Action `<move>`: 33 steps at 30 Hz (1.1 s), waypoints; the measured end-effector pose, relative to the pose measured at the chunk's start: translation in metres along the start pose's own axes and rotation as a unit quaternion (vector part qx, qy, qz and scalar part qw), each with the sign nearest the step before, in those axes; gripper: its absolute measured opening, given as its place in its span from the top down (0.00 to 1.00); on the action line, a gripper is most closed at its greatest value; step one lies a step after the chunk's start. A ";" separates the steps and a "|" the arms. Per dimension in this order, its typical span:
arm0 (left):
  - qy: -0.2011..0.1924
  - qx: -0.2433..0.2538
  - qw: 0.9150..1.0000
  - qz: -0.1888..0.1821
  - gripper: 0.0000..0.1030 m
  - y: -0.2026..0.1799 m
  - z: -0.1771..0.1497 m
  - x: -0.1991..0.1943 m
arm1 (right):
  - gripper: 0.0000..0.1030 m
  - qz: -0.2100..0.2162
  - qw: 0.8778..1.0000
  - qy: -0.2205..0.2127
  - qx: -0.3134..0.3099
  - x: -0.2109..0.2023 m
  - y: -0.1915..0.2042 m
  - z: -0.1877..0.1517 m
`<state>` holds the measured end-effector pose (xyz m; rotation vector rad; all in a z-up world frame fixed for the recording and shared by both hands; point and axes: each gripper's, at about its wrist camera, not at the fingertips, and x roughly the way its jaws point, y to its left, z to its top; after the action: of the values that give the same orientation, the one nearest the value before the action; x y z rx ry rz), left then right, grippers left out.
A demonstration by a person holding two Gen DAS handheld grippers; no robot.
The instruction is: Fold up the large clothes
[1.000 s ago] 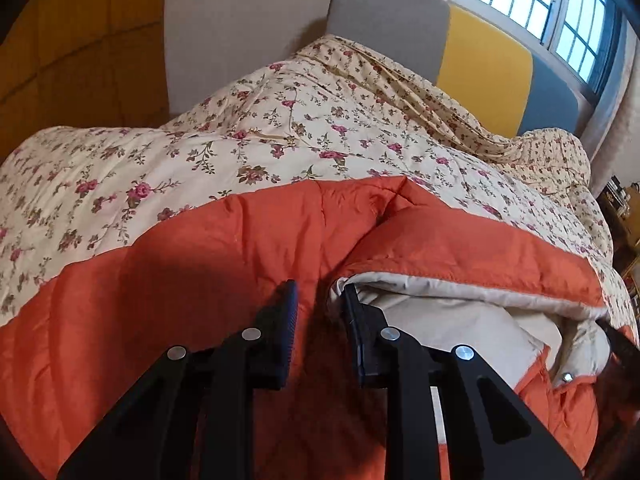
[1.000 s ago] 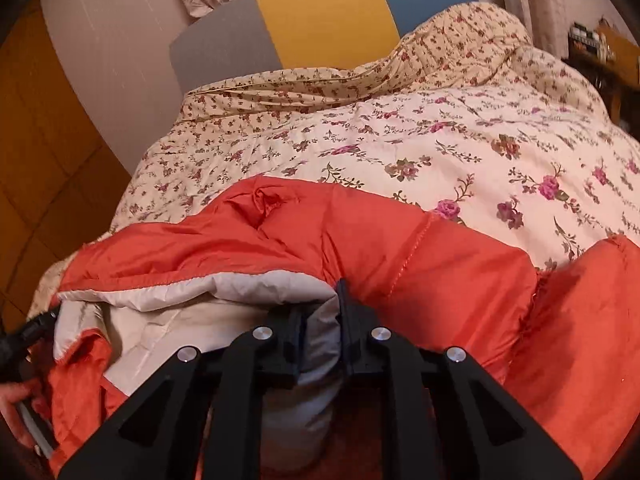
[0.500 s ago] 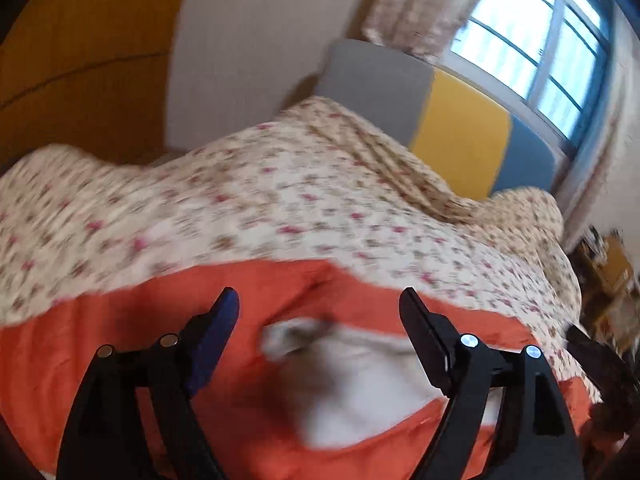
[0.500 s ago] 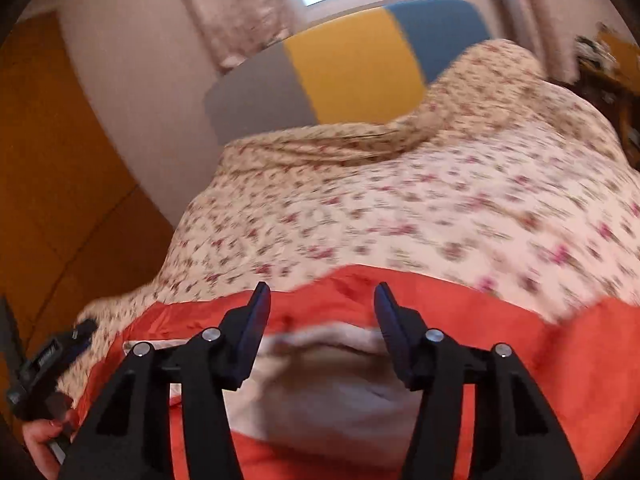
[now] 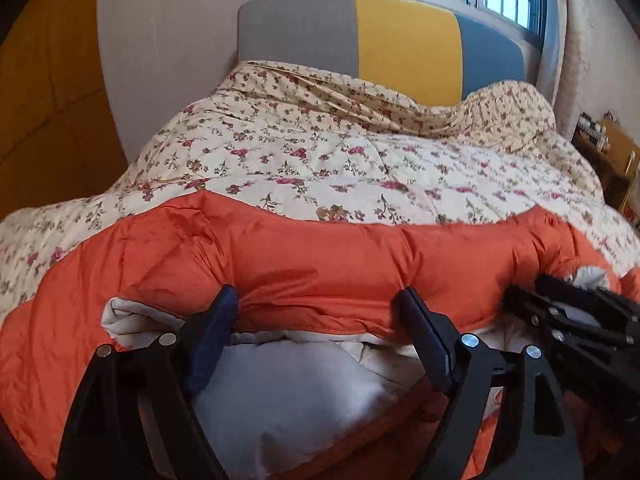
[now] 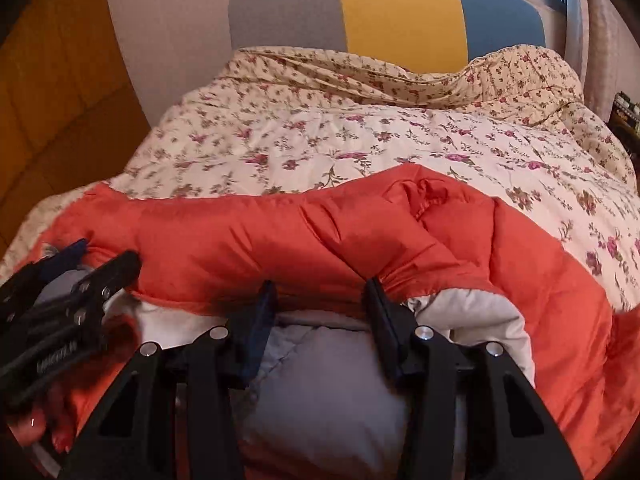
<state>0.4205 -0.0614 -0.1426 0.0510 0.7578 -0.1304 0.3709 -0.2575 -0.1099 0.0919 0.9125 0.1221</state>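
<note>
The puffy orange down jacket [image 5: 320,264] lies across the near end of the floral quilt [image 5: 320,160] on the bed; the grey-yellow-blue padded headboard [image 5: 400,48] stands behind.

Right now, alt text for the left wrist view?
The left gripper, jaws just opened wide and gripping nothing, hovers at the folded edge of an orange puffer jacket with pale lining, lying on a floral quilt. The right gripper shows at right; a grey-yellow-blue headboard stands behind.
</note>
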 end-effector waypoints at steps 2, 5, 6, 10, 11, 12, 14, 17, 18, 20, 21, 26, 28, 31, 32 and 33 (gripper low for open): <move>0.011 0.003 1.000 0.002 0.19 0.000 0.002 0.006 | 0.55 -0.011 1.000 0.001 -0.012 0.001 0.005 0.000; 0.012 0.001 1.000 0.001 0.19 0.001 0.000 0.007 | 0.55 0.025 0.999 -0.007 0.022 -0.016 -0.007 0.001; 0.012 0.001 1.000 0.002 0.19 -0.001 -0.001 0.007 | 0.54 0.038 0.998 -0.020 0.036 -0.025 -0.009 0.004; 0.012 0.008 1.000 0.009 0.18 -0.005 -0.004 0.007 | 0.53 0.037 0.997 -0.053 0.036 -0.036 -0.004 0.018; 0.012 0.008 1.000 0.009 0.18 -0.005 -0.004 0.007 | 0.53 0.040 0.997 -0.046 0.039 -0.030 -0.002 0.022; 0.012 0.008 1.000 0.009 0.18 -0.005 -0.004 0.007 | 0.53 0.041 0.998 -0.036 0.040 -0.020 -0.001 0.025; 0.010 0.007 1.000 0.007 0.18 -0.005 -0.004 0.006 | 0.52 0.019 0.999 -0.009 0.026 0.000 0.005 0.025; 0.013 0.004 1.000 0.002 0.16 -0.004 -0.004 0.010 | 0.51 -0.004 1.000 0.000 0.002 0.017 0.014 0.022; 0.016 0.001 1.000 -0.001 0.16 -0.003 -0.003 0.012 | 0.51 -0.005 1.000 0.002 0.000 0.019 0.014 0.022; 0.018 -0.003 1.000 -0.006 0.16 -0.001 -0.004 0.013 | 0.51 0.011 1.000 0.001 0.011 0.018 0.008 0.022; 0.019 -0.005 1.000 -0.007 0.16 -0.001 -0.004 0.013 | 0.51 0.024 0.999 -0.002 0.020 0.013 0.004 0.020; 0.019 -0.003 1.000 -0.008 0.15 0.000 -0.004 0.013 | 0.31 0.038 0.997 -0.039 0.055 -0.059 -0.019 -0.007; 0.020 -0.001 1.000 -0.007 0.14 0.000 -0.005 0.012 | 0.32 0.014 0.998 -0.041 0.049 -0.085 -0.022 -0.030; 0.019 0.007 1.000 -0.002 0.11 -0.003 -0.004 0.010 | 0.32 -0.047 0.998 -0.009 0.038 -0.085 -0.025 -0.054; 0.018 0.009 1.000 -0.001 0.11 -0.004 -0.004 0.007 | 0.32 -0.049 0.998 0.002 0.045 -0.080 -0.027 -0.058; 0.016 0.011 1.000 -0.002 0.11 -0.005 -0.004 0.003 | 0.31 -0.045 0.998 0.011 0.052 -0.073 -0.030 -0.061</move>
<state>0.4188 -0.0659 -0.1477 0.0726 0.7890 -0.1412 0.2798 -0.2965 -0.0937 0.1465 0.9435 -0.0087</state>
